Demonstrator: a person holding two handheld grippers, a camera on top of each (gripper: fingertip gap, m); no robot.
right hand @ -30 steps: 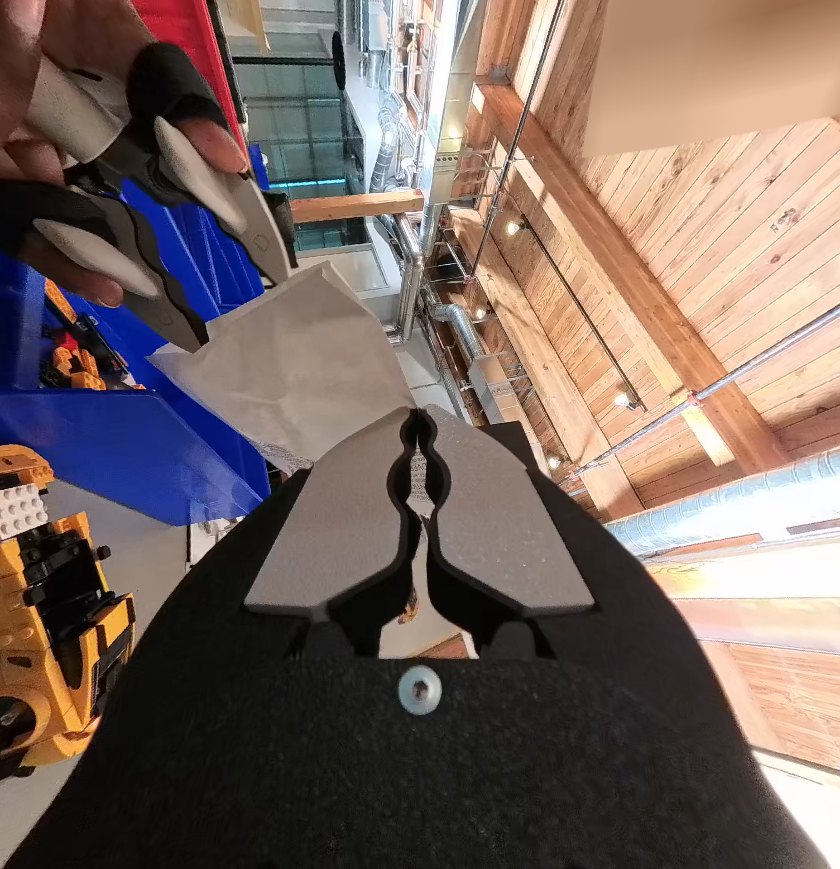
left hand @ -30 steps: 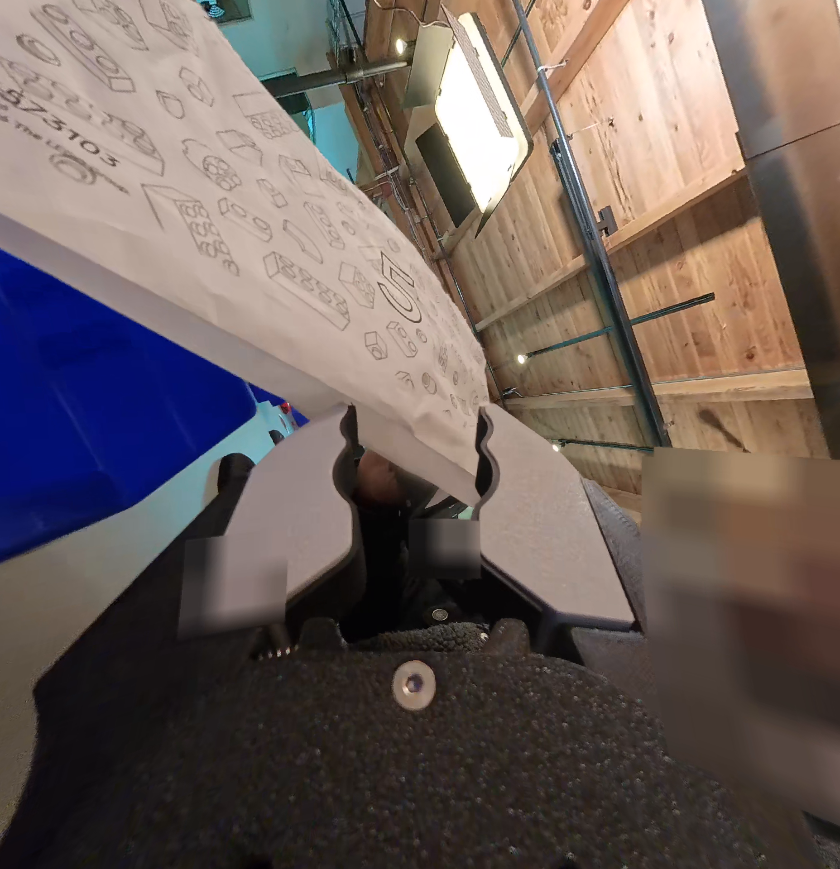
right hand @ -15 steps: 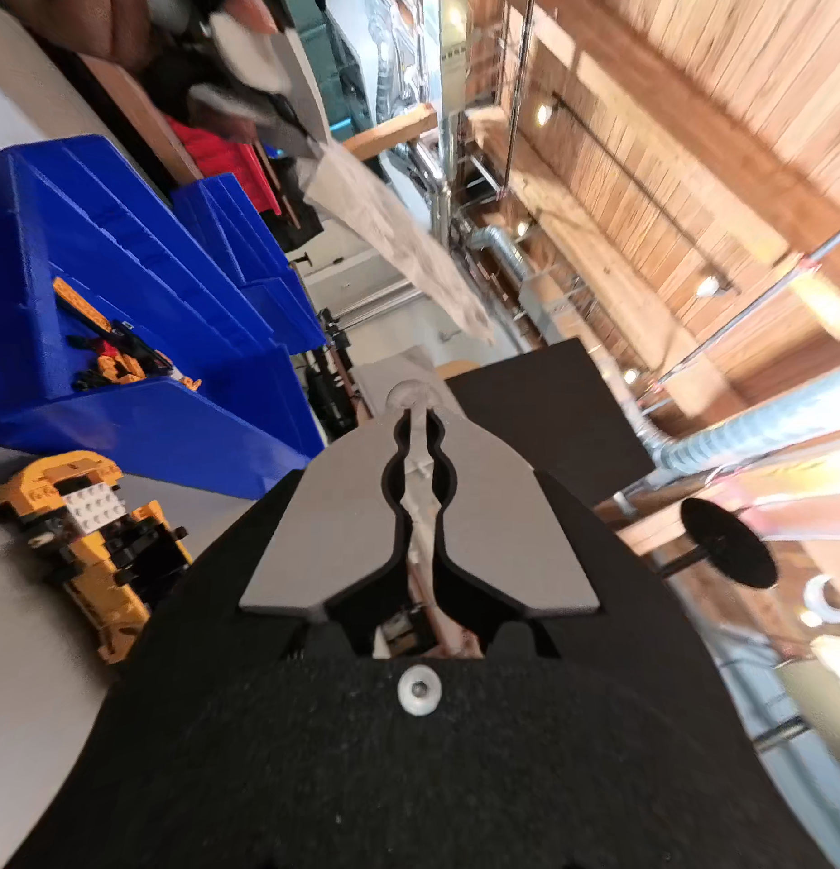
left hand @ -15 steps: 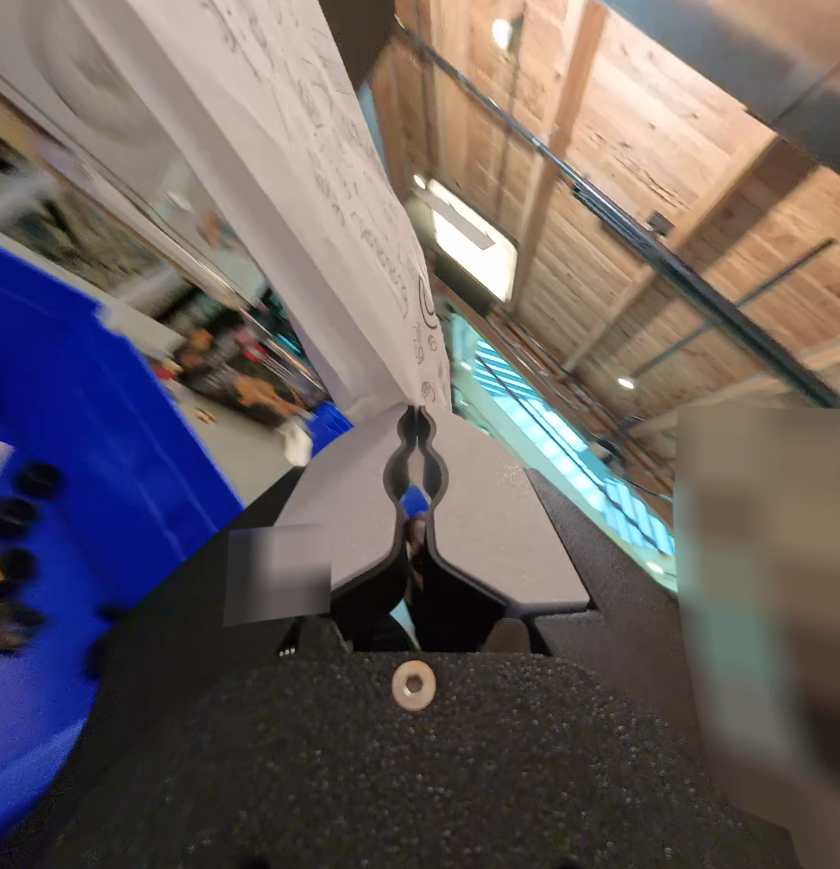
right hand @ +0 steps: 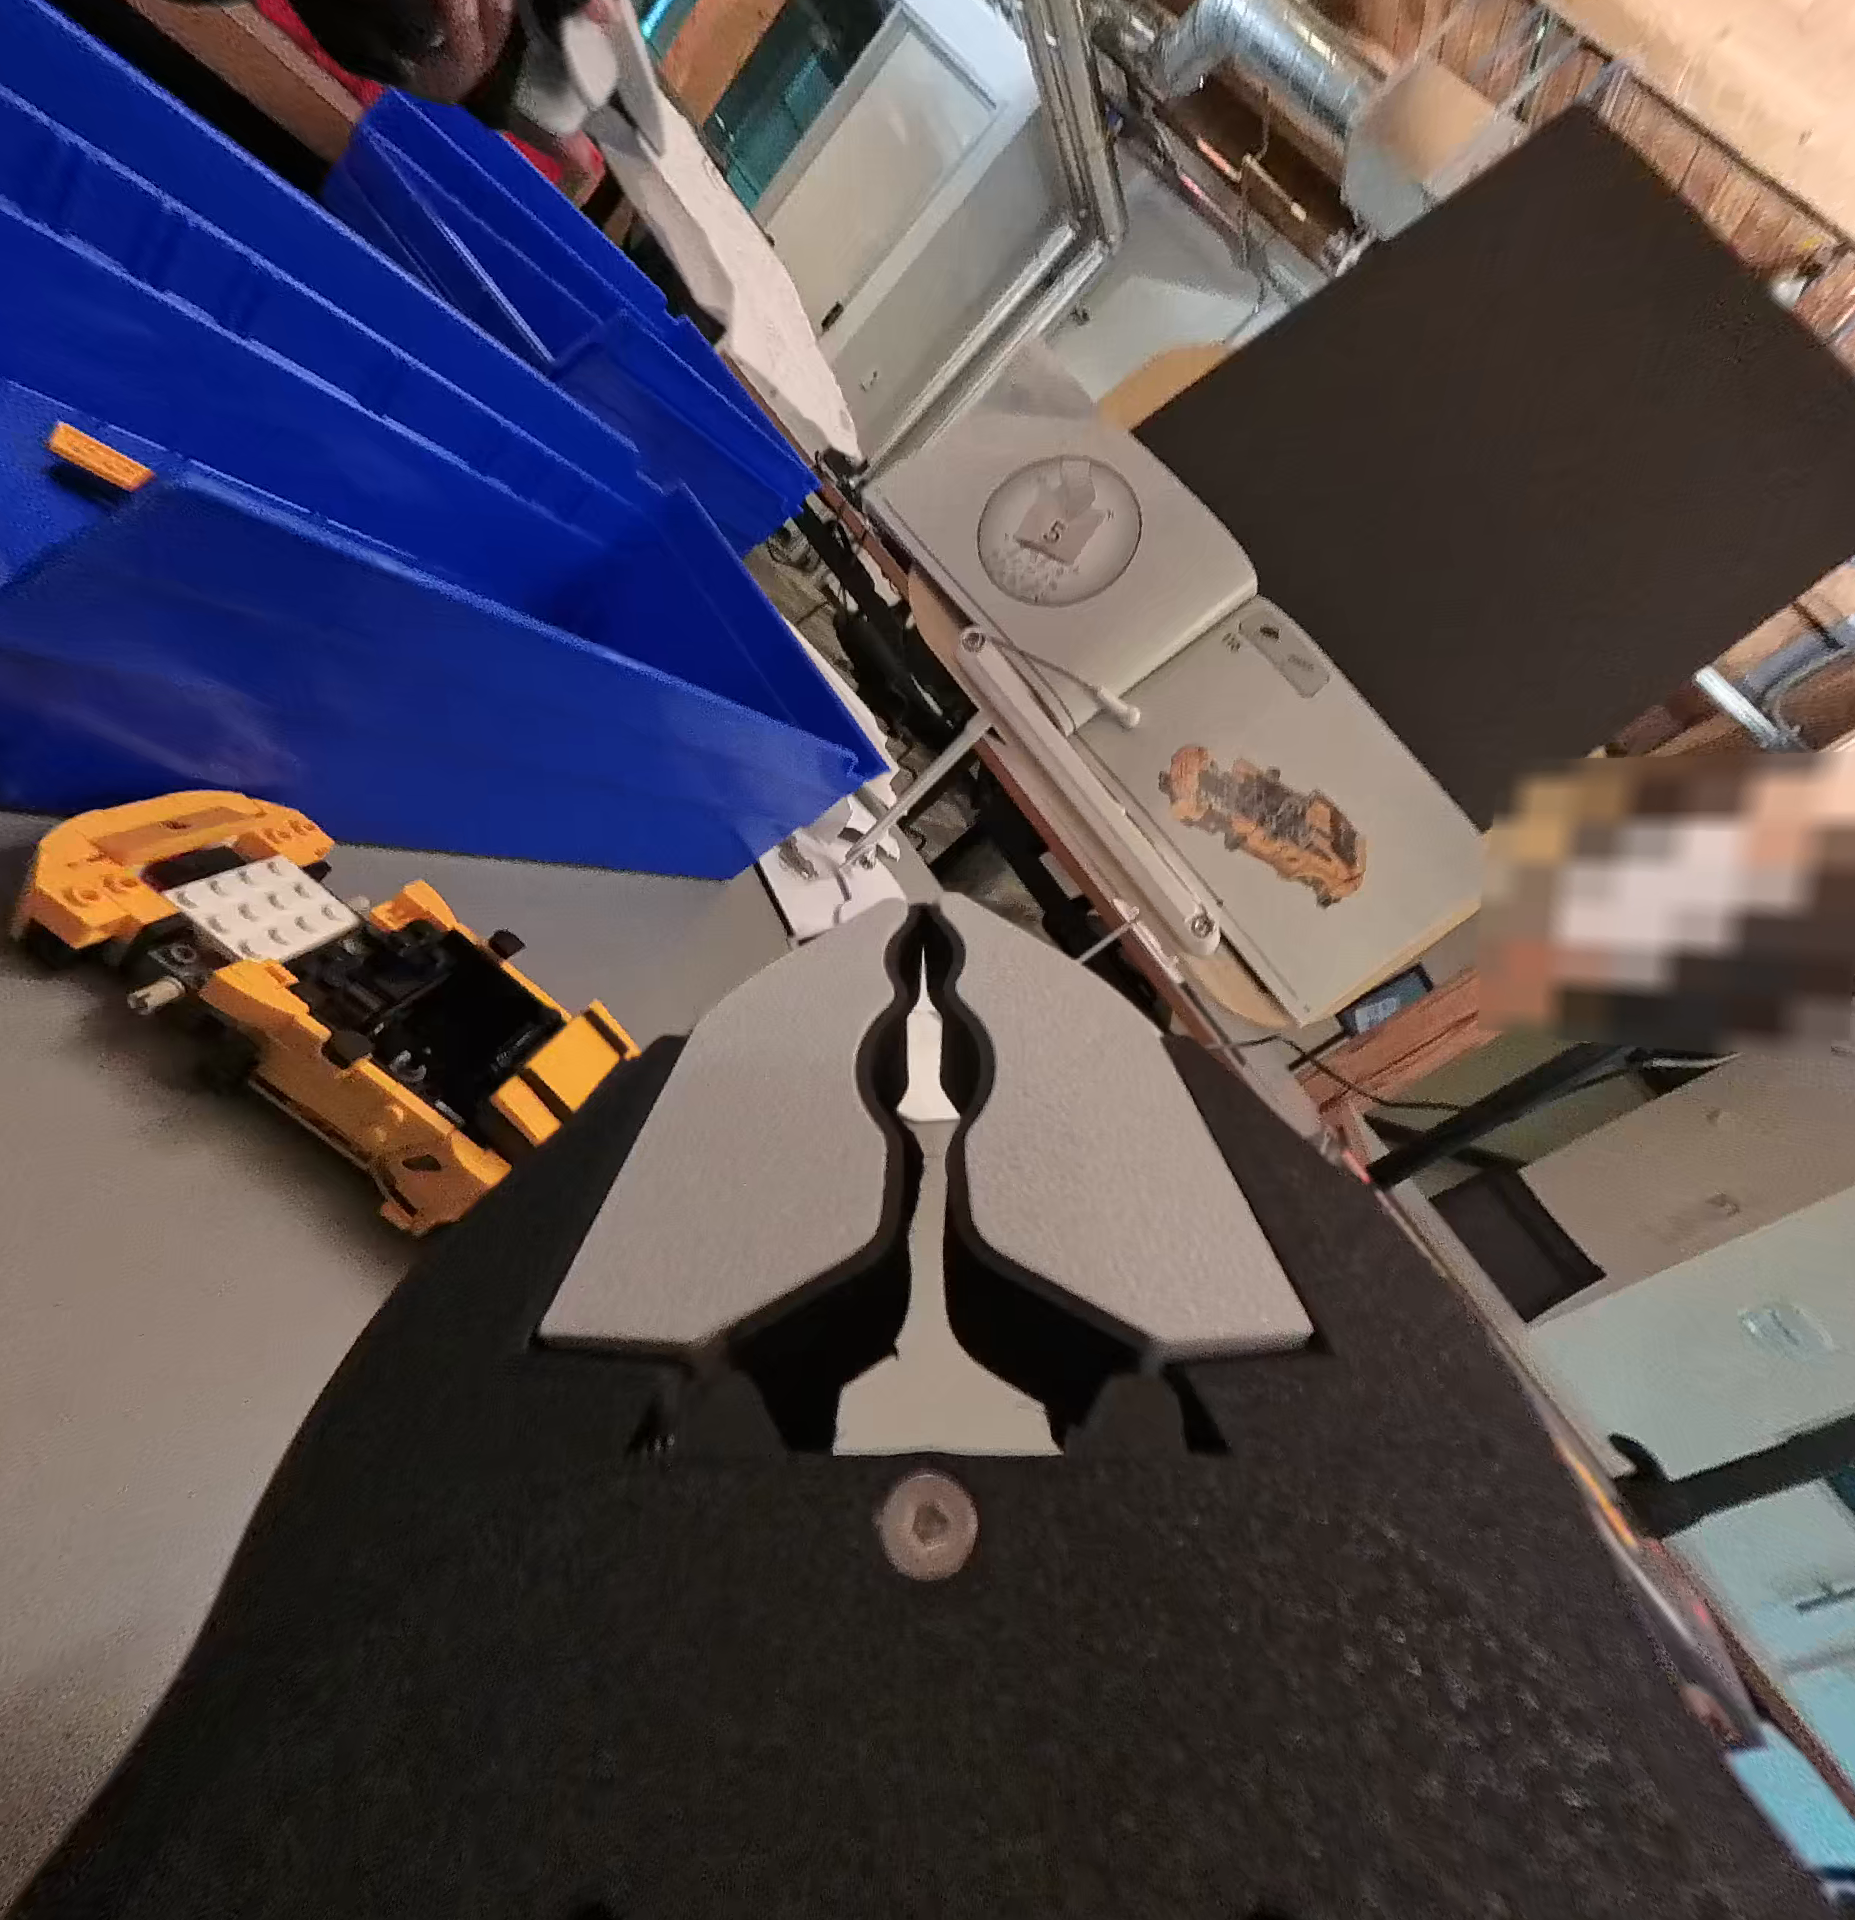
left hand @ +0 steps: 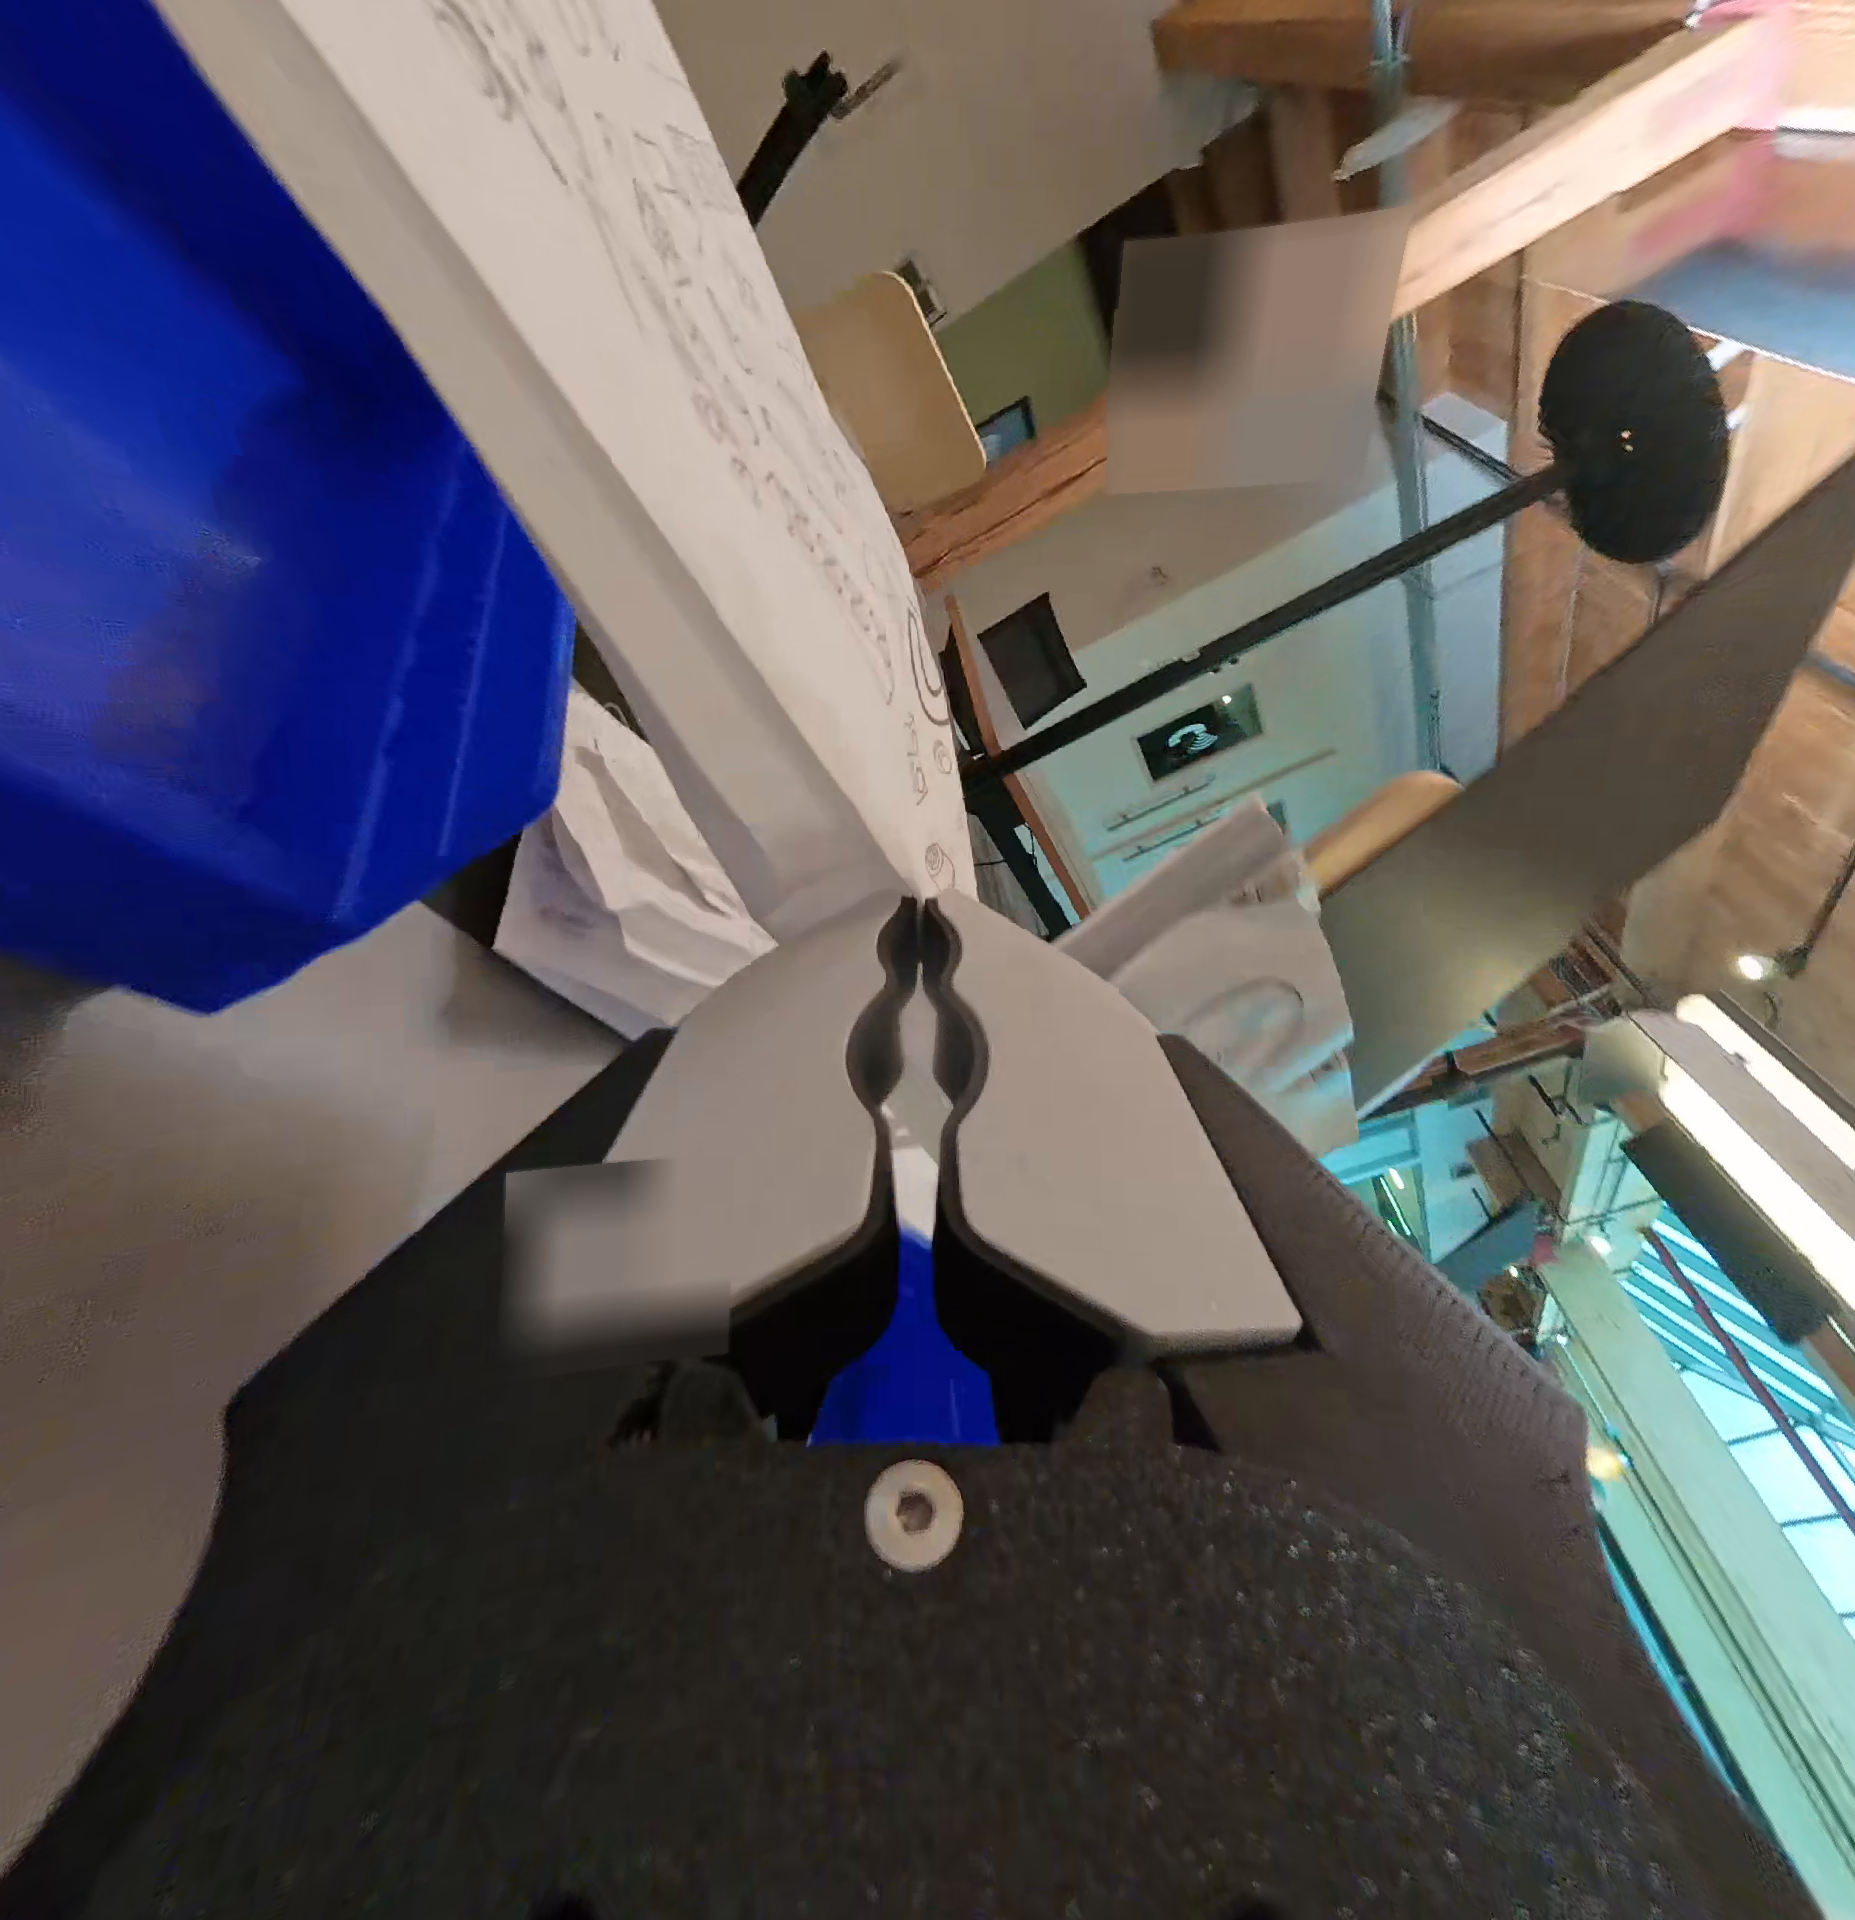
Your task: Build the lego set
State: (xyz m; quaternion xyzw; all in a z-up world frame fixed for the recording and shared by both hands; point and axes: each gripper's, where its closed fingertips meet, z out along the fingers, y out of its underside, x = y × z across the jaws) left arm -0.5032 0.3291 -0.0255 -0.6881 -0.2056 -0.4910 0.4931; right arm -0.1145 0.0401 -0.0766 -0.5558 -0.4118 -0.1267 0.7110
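The left wrist view is taken along its own claw (left hand: 921,914), rolled sideways and tipped up, very close to a white paper bag (left hand: 694,436) running toward 11 o'clock, with a blue bin (left hand: 227,540) at 10 o'clock. The right wrist view is taken low over the grey surface (right hand: 102,1351), also rolled, with the yellow lego car (right hand: 320,997) near at 9 o'clock. Blue bins (right hand: 383,644) and the dark panel (right hand: 1546,436) are shared by both views.
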